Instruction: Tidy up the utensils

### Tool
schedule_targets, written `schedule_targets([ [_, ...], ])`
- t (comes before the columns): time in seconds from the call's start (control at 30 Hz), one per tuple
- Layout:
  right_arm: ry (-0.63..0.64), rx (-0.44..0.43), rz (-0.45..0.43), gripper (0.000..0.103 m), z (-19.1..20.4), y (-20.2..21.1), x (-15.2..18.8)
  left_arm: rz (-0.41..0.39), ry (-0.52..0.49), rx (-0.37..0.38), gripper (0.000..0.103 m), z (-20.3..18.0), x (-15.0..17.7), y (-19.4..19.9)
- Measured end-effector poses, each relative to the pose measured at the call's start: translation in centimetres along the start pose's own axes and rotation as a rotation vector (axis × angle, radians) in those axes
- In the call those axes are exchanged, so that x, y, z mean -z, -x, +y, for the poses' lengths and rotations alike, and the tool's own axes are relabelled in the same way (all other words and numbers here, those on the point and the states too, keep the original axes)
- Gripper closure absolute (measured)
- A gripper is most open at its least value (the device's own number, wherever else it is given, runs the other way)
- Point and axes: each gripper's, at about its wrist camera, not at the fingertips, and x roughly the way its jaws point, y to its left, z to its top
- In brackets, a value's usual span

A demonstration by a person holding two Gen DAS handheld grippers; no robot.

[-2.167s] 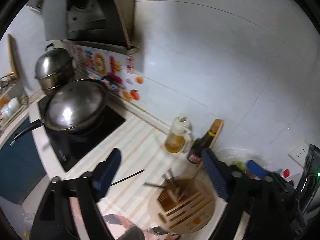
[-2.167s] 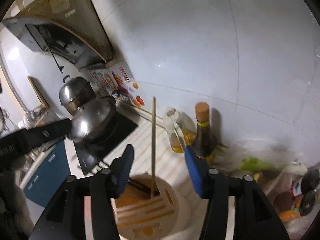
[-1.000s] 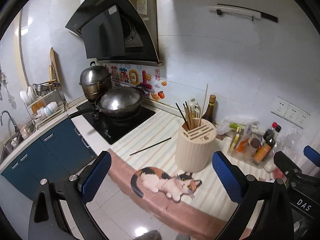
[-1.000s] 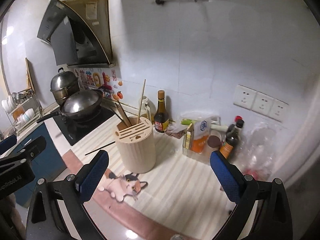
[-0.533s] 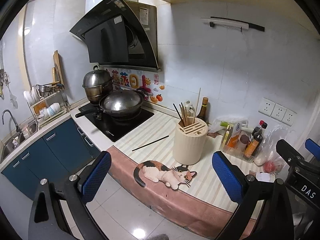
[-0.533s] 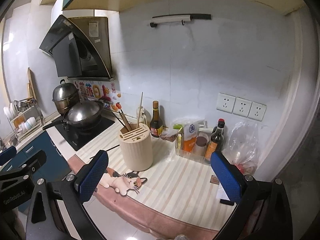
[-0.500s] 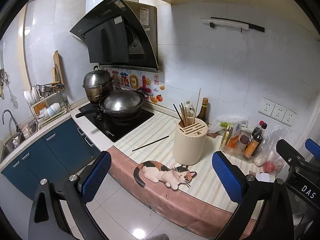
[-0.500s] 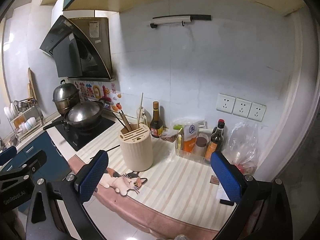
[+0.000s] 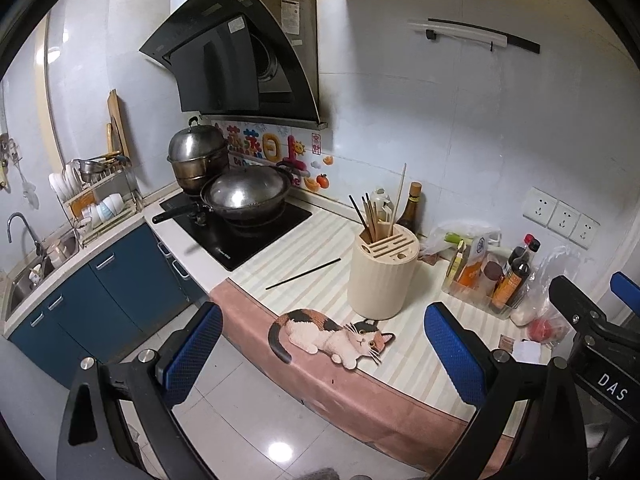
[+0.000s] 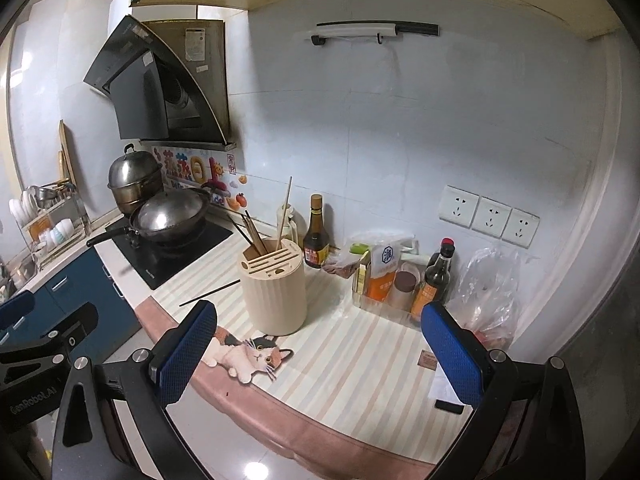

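- Left wrist view: the left tongs [image 9: 324, 354] are hanging spread wide and empty over the pale tiled floor [image 9: 248, 412], well back from the striped counter [image 9: 312, 252].
- A cream utensil holder [image 9: 382, 276] is standing upright on the counter, with several chopsticks [image 9: 370, 216] sticking out of its top.
- One dark chopstick [image 9: 303, 274] is lying flat on the counter, between the holder and the black cooktop [image 9: 240, 236].
- A wok [image 9: 246, 196] is sitting on the cooktop under a slanted range hood [image 9: 236, 52]; blue cabinets [image 9: 100, 288] are running toward a sink [image 9: 28, 276].
- Right wrist view: the right tongs [image 10: 320, 354] are also gaping, holding nothing.
- Bottles and packets [image 10: 404, 276] are crowding the white tiled wall [image 10: 400, 140] below three sockets [image 10: 490, 216].
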Motion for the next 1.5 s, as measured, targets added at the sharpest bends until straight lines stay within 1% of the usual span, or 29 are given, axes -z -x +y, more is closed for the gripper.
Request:
schedule_targets([
  [0.7,0.002,-0.002,0.006,0.0,-0.8,-1.3,-0.2,0.011,-0.003,-0.006,0.0,-0.6,-0.5,-0.3],
  [1.5,0.01,-0.016,0.004,0.0,-1.7,-1.3,-0.1,0.007,-0.009,0.001,0.0,-1.6,-0.5,0.0],
])
